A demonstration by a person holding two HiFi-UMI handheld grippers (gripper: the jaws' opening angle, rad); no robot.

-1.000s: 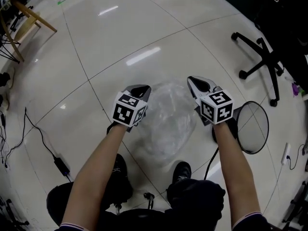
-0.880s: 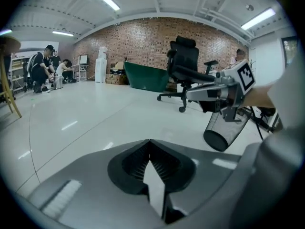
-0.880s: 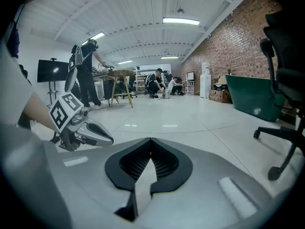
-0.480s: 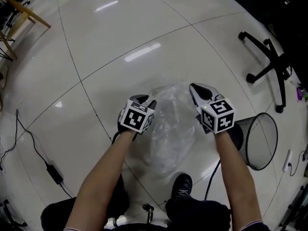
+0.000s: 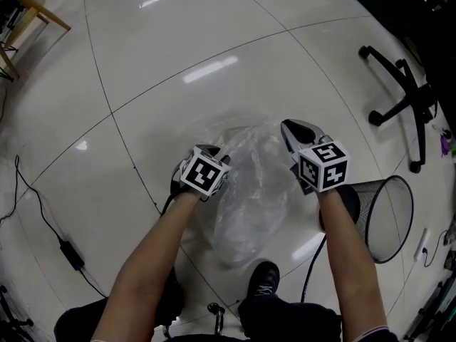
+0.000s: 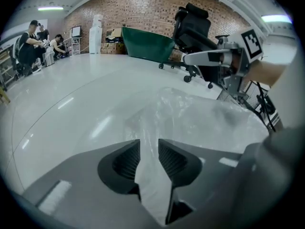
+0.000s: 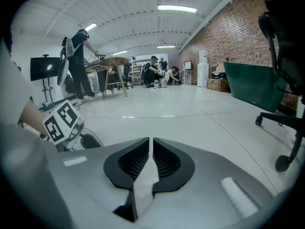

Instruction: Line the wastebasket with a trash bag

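A clear trash bag (image 5: 249,184) hangs crumpled between my two grippers, its lower part down by the floor. My left gripper (image 5: 208,150) is at the bag's left edge. Its jaws have just been opening and stand apart, with a loose strip of bag film (image 6: 200,118) running between them (image 6: 149,144). My right gripper (image 5: 291,128) is at the bag's right edge. Its jaws (image 7: 149,144) have just been opening to a narrow slit, and the bag film (image 7: 145,180) still lies in it. The black mesh wastebasket (image 5: 385,209) lies tipped on the floor right of my right arm.
A black office chair (image 5: 402,98) stands at the upper right. A wooden chair (image 5: 28,13) is at the far upper left. A cable with a power brick (image 5: 69,254) trails along the left floor. My shoe (image 5: 263,280) is below the bag. A green bin (image 6: 145,44) stands by the brick wall.
Both grippers have sunk toward the floor with the bag. The left gripper has tipped further down and its jaws have opened. The right jaws have parted slightly.
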